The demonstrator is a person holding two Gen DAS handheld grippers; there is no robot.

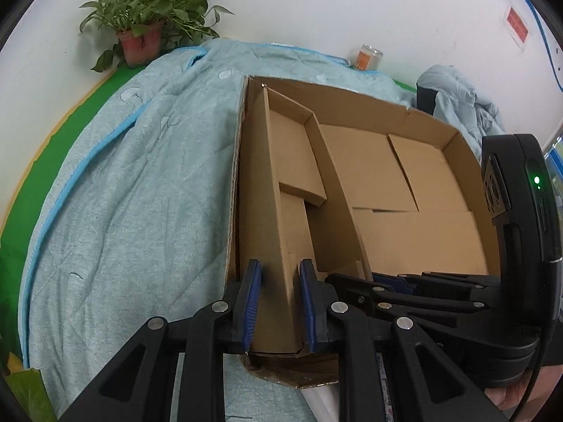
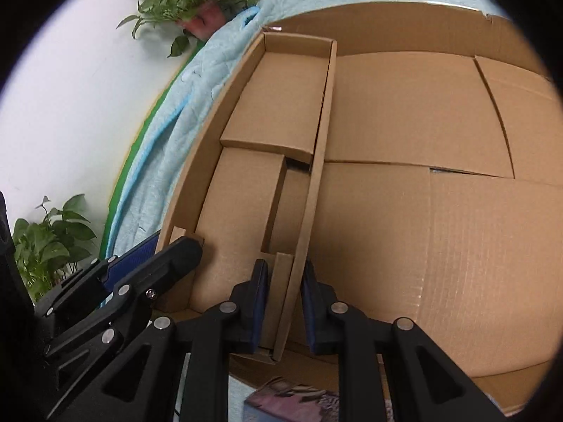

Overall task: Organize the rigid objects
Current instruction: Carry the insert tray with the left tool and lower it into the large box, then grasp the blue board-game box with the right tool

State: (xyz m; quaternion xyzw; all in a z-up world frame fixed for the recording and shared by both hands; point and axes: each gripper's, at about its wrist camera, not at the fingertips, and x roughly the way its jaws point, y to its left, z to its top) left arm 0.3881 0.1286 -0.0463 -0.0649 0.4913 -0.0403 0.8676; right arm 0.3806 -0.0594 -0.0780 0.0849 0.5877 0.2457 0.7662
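Backdrop: white wall across the top of both views, a potted plant (image 1: pixel 147 24) at upper left, a pale blue quilt (image 1: pixel 133 183) spread over the bed and filling the left half of the left view.
Left tool (image 1: pixel 279 307): mine, at bottom centre of its view, jaws narrow and pinched on the near end of a long cardboard tray's (image 1: pixel 292 161) left wall.
Right tool (image 2: pixel 283 307): mine too, bottom centre of its own view, jaws nearly together and clamped on that tray's right wall; in the left view it shows at lower right, just beside the left one.
Tray position: inside the big open carton (image 1: pixel 432 119), hard against the carton's left wall, running from the bottom of the frame toward upper centre.
Tray contents: a few small flat cardboard boxes (image 2: pixel 281 102), one at the far end, others nearer me.
Rest of carton: closed brown boxes (image 2: pixel 404 112) fill the right part, edge to edge.
Stray items: an orange-labelled can (image 1: pixel 367 58) at the wall, a grey jacket (image 1: pixel 457 105) at upper right, a printed packet (image 2: pixel 292 402) at the bottom edge.
Step in hand: I judge I am seating the tray in its slot; whether its base is fully down I cannot tell.
Next move: press both ends level, then part the jaws and lift straight out without dragging the thin walls.
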